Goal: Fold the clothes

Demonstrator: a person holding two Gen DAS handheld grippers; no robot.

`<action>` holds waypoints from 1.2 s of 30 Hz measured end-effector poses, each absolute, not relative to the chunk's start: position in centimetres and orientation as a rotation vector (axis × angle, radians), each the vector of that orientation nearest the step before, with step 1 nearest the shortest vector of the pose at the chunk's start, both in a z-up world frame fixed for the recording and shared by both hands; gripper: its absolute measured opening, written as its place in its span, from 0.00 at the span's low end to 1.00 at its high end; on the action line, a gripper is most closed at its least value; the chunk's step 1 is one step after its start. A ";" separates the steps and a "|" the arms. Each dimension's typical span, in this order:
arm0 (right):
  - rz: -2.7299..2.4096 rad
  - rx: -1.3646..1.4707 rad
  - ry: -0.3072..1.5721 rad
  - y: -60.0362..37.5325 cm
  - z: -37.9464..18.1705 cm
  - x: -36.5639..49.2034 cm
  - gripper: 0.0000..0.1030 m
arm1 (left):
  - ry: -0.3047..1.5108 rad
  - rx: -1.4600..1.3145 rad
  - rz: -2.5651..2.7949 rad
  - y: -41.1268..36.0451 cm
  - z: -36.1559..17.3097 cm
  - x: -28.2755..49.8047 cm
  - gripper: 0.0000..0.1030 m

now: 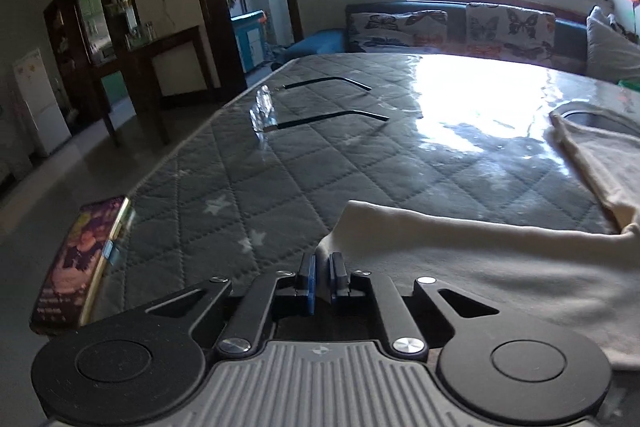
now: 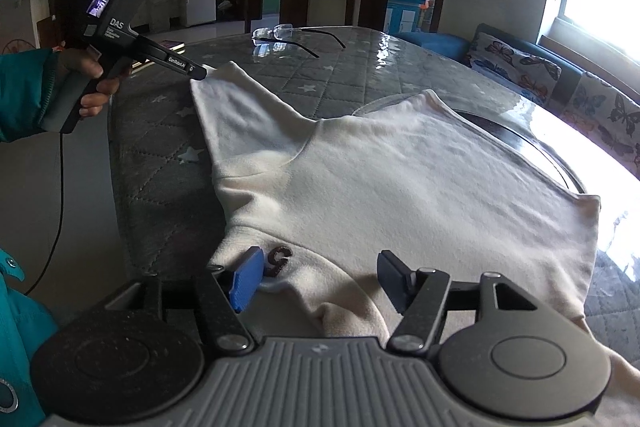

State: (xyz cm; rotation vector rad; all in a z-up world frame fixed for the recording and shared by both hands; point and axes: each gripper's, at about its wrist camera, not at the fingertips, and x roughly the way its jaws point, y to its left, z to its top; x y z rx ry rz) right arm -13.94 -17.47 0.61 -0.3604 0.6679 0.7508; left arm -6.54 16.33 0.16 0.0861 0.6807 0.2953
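A cream white shirt (image 2: 400, 171) lies spread on a grey quilted table (image 2: 160, 163) under clear plastic. My left gripper (image 1: 322, 269) is shut on the end of the shirt's sleeve (image 1: 460, 259), pinched between its blue pads. In the right wrist view the left gripper (image 2: 199, 71) holds that sleeve tip at the far left, sleeve stretched out. My right gripper (image 2: 320, 279) is open just above the shirt's near edge, by a dark "5" mark (image 2: 279, 259), with cloth between its jaws.
A pair of rimless glasses (image 1: 280, 107) lies on the table's far left; it also shows in the right wrist view (image 2: 280, 35). A book (image 1: 80, 267) sits at the table's left corner. A butterfly-patterned sofa (image 1: 460, 27) stands behind.
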 end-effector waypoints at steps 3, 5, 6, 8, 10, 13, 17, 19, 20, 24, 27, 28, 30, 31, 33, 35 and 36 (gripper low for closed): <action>0.747 -0.360 0.666 -17.5 0.6 -13.9 0.66 | 0.689 0.092 0.317 16.3 0.2 -6.3 0.08; 0.745 -0.362 0.665 -17.5 0.6 -13.9 0.66 | 0.700 0.076 0.316 16.4 0.4 -6.2 0.11; 0.746 -0.365 0.663 -17.5 0.6 -14.0 0.66 | 0.706 0.069 0.307 16.4 0.6 -6.3 0.14; 0.747 -0.372 0.660 -17.5 0.7 -14.0 0.66 | 0.697 0.071 0.289 15.9 1.1 -6.6 0.18; 0.747 -0.374 0.661 -17.4 0.7 -13.9 0.66 | 0.676 0.066 0.269 15.2 2.0 -7.1 0.19; 0.747 -0.374 0.662 -17.4 0.7 -13.9 0.66 | 0.633 0.040 0.201 13.6 3.7 -7.8 0.19; 0.745 -0.378 0.660 -17.3 0.7 -14.0 0.66 | 0.593 0.018 0.003 9.6 5.4 -7.7 0.19; 0.743 -0.376 0.659 -17.3 0.6 -14.0 0.66 | 0.595 0.006 -0.097 7.3 5.5 -7.1 0.19; 0.742 -0.375 0.659 -17.3 0.6 -14.0 0.66 | 0.599 0.005 -0.138 6.2 5.4 -6.7 0.19; 0.739 -0.376 0.655 -17.3 0.6 -14.1 0.66 | 0.619 0.022 -0.256 2.3 4.3 -4.8 0.19; 0.738 -0.375 0.652 -17.3 0.6 -14.1 0.66 | 0.664 0.016 -0.314 0.8 3.1 -3.4 0.19; 0.738 -0.372 0.652 -17.3 0.6 -14.2 0.66 | 0.680 0.021 -0.333 0.5 2.6 -3.1 0.19; 0.739 -0.367 0.652 -17.4 0.6 -14.2 0.67 | 0.704 0.042 -0.329 0.2 1.8 -2.6 0.19; 0.740 -0.365 0.653 -17.4 0.6 -14.1 0.67 | 0.715 0.056 -0.323 0.2 1.4 -2.3 0.19; 0.742 -0.363 0.653 -17.5 0.6 -14.1 0.67 | 0.730 0.079 -0.298 0.3 0.7 -2.1 0.19; 0.744 -0.361 0.653 -17.6 0.6 -14.2 0.67 | 0.740 0.073 -0.287 0.9 0.5 -1.8 0.19; 0.745 -0.360 0.653 -17.6 0.6 -14.1 0.67 | 0.745 0.060 -0.293 1.2 0.6 -1.8 0.19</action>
